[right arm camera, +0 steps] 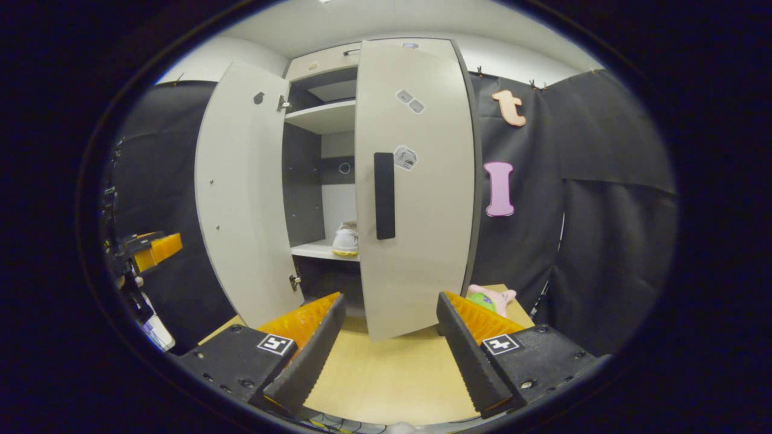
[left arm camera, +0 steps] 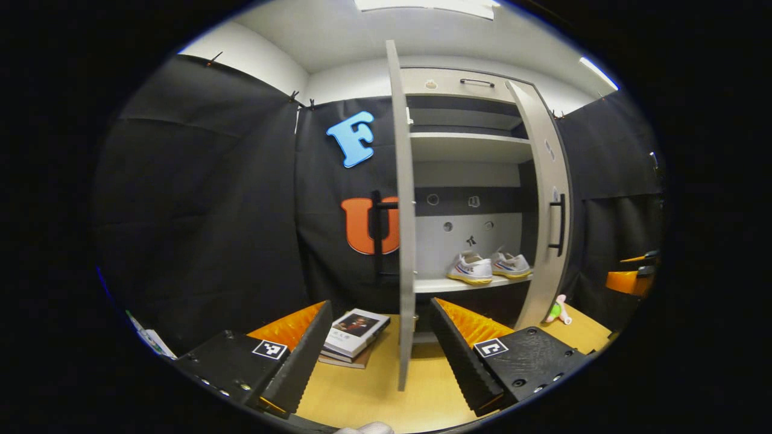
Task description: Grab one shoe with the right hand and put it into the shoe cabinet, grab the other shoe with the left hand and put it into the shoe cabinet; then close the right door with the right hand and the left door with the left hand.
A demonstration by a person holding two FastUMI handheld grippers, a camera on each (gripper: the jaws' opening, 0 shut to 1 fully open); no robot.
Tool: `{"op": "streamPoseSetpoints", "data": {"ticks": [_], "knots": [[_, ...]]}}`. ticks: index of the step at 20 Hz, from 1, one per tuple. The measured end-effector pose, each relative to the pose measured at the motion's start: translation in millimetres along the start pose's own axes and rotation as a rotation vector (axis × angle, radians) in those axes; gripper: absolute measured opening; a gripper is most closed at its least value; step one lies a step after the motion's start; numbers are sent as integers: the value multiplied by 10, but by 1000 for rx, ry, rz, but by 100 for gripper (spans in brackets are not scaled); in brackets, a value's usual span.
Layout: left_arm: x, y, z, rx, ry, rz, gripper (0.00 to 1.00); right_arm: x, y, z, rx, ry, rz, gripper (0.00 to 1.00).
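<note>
Both white shoes rest side by side on the lower shelf of the pale shoe cabinet. Its left door stands edge-on straight ahead of my left gripper, which is open and holds nothing. The right door, with its dark handle, is swung partly open. In the right gripper view that right door and handle are close in front of my right gripper, open and holding nothing. One shoe peeks out behind the door. The left door is wide open.
The cabinet stands on a wooden tabletop. A small stack of books lies left of the left door. A pink and green toy lies by the right door's foot. The left gripper shows far left in the right gripper view.
</note>
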State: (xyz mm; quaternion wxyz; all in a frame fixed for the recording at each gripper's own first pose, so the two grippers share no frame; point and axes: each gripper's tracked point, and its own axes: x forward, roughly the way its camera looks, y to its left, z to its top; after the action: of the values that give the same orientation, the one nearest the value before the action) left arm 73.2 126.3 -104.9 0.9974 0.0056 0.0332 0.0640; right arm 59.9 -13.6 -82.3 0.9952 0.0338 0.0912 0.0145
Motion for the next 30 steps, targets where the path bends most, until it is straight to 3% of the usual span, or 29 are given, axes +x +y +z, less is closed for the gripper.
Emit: {"op": "streamPoseSetpoints", "data": {"ticks": [5, 9, 14, 21, 22, 23, 30], "knots": [[473, 504, 129, -8, -35, 54, 97, -214, 142, -62, -9, 2, -34, 97], [829, 635, 266, -14, -70, 60, 97, -359, 171, -136, -12, 18, -54, 97], [1087, 472, 299, -30, -70, 15, 97, -471, 157, -151, -17, 20, -63, 97], [1083, 344, 308, -33, -78, 22, 91, -460, 86, -147, -20, 28, -22, 99], [1059, 323, 318, -26, -80, 28, 77, -463, 74, -139, -18, 28, -13, 99], [1045, 276, 316, -19, -78, 30, 90, -458, 66, -135, -16, 27, 0, 99], [894, -500, 335, -38, -64, -23, 92, -240, -88, -130, -8, 47, 101, 99]]}}
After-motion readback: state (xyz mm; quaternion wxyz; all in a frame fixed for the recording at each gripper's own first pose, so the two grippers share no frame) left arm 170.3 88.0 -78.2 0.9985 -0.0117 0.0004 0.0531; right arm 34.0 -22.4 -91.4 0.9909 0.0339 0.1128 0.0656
